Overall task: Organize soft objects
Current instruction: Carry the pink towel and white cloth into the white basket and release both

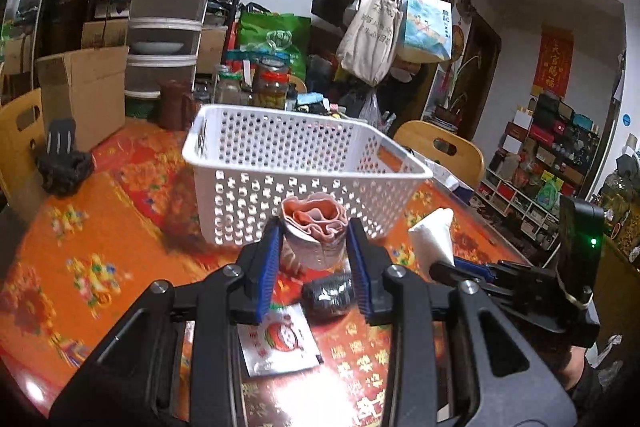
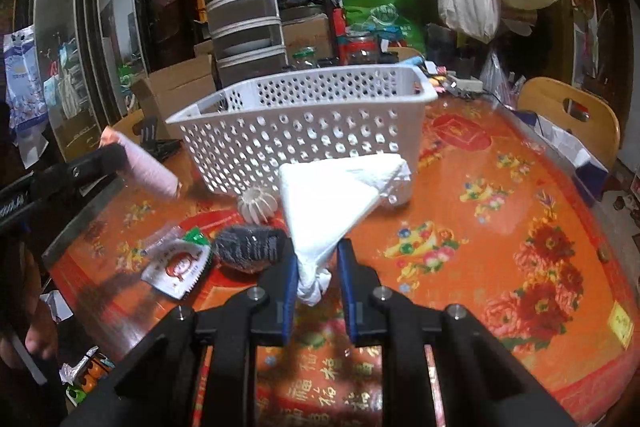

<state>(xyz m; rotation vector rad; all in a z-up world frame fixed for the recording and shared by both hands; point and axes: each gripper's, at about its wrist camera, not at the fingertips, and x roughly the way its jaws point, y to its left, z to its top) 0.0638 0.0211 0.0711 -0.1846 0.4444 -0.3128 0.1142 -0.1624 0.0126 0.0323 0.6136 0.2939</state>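
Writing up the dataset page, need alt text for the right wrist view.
The right gripper pinches a folded white cloth above a red floral tablecloth, just before a white perforated basket. At left, the left gripper holds a pink rolled cloth; a dark scrubber lies below.

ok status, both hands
Left gripper shut on pink roll. Right gripper shut on white cloth. Basket ahead, path open.
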